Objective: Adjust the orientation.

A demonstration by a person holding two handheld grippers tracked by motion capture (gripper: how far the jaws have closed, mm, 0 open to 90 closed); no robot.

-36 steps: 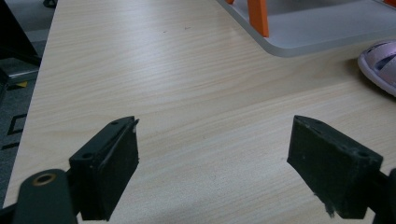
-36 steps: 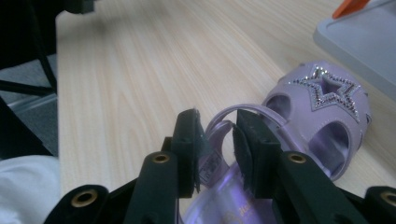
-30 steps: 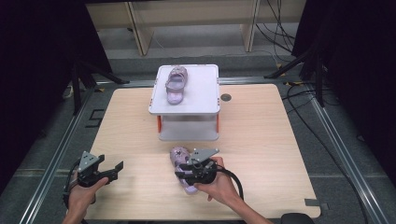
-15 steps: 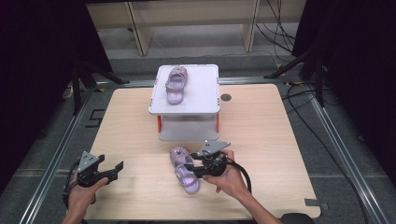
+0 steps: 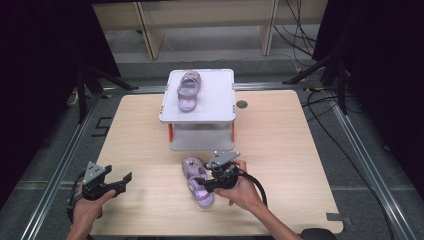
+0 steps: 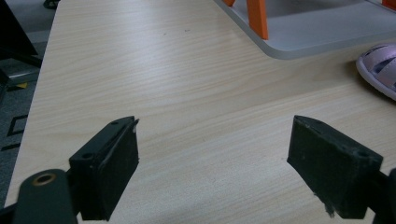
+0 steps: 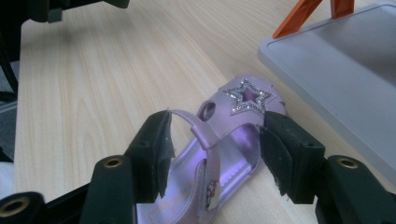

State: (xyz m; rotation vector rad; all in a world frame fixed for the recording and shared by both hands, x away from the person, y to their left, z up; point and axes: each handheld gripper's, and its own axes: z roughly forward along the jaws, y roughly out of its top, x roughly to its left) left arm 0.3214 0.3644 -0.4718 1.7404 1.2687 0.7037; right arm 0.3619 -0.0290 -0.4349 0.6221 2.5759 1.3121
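Observation:
A purple sandal (image 5: 202, 196) with a glittery star (image 7: 247, 98) lies on the wooden table (image 5: 280, 150), just in front of a white stand (image 5: 215, 107). My right gripper (image 5: 202, 181) reaches over the sandal's middle from the right. Its jaws have just been opening. They stand on either side of the sandal (image 7: 233, 140), the left pad (image 7: 156, 154) clear of the strap. A matching sandal (image 5: 187, 90) rests on top of the stand. My left gripper (image 5: 122, 184) hovers open over bare wood near the front left, nothing between its pads (image 6: 112, 172).
The stand's lower shelf (image 6: 327, 28) and orange legs (image 6: 257, 16) sit close behind the sandal. A small dark hole (image 5: 242, 104) marks the table to the right of the stand. Cables (image 5: 320, 110) trail along the floor at the right.
The right gripper's jaws have spread apart around the sandal, and that hand has shifted slightly to the right. The sandal stays on the table. The left gripper has not moved.

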